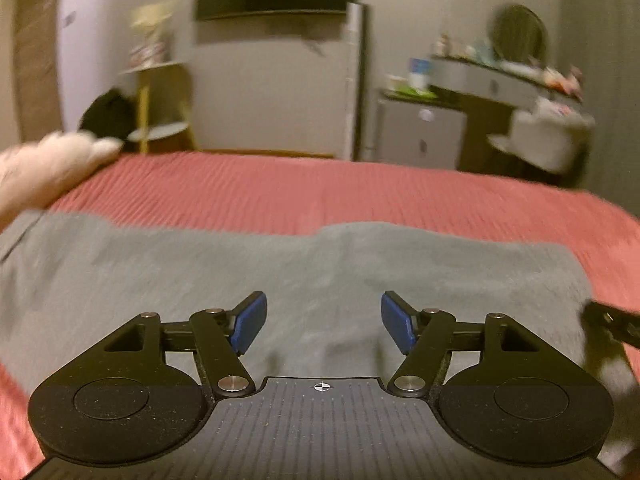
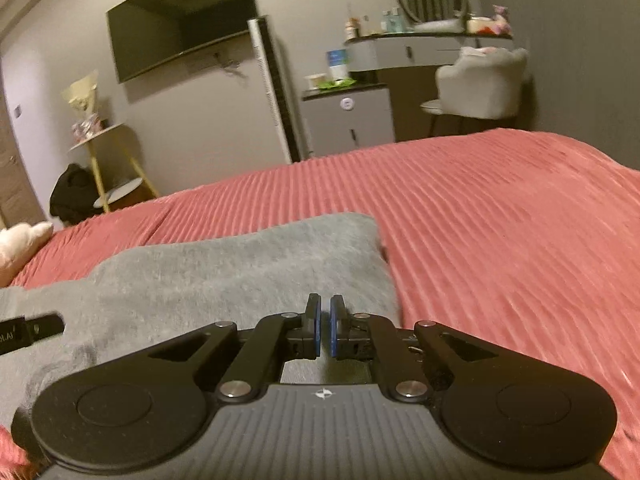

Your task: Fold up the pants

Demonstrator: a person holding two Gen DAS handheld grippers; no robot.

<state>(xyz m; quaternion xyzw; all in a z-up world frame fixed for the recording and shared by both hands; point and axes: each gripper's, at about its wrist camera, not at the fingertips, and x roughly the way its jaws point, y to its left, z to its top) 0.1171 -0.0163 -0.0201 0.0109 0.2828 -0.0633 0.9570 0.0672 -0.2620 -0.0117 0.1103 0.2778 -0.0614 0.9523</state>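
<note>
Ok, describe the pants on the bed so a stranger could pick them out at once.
Start from the wide bed with the ribbed red bedspread that fills the room's foreground. On its near part, under both grippers, lies a flat spread of soft grey fleece-like pants. It is the only grey fabric on the red cover; the fluffy cream-white plush thing at the left edge is paler.

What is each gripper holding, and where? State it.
Left gripper is open over the grey pants, holding nothing. Right gripper is nearly shut, nothing visible between its pads.
</note>
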